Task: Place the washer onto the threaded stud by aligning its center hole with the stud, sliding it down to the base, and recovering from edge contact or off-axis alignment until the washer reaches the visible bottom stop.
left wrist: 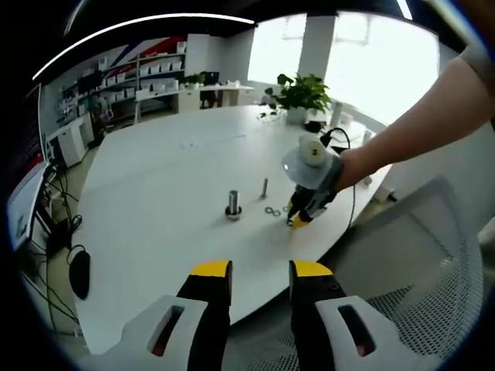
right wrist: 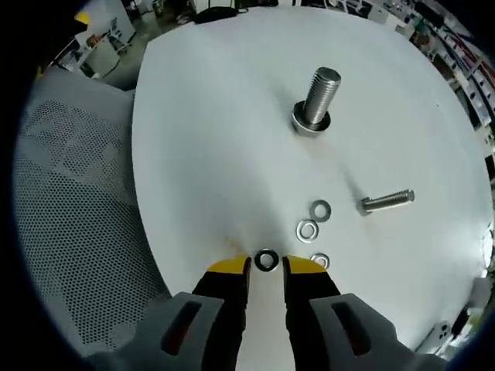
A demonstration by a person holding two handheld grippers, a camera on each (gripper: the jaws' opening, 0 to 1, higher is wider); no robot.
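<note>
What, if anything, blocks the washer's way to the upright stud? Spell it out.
Nothing visible does. The washer lies between the right gripper tips; bare table runs from it to the stud. Two loose washers and a lying bolt sit off to the side.

No readable text, label, brand, number or sign showing in either view. Shelves (left wrist: 151, 73) along far wall carrying boxes, any markings too small and blurred to read. Red and blue panel (left wrist: 158, 46) above shelves showing colour only, no letters making out. Bolt (right wrist: 319, 100), washers and table (right wrist: 209, 116) in right gripper view bearing no visible print.
</note>
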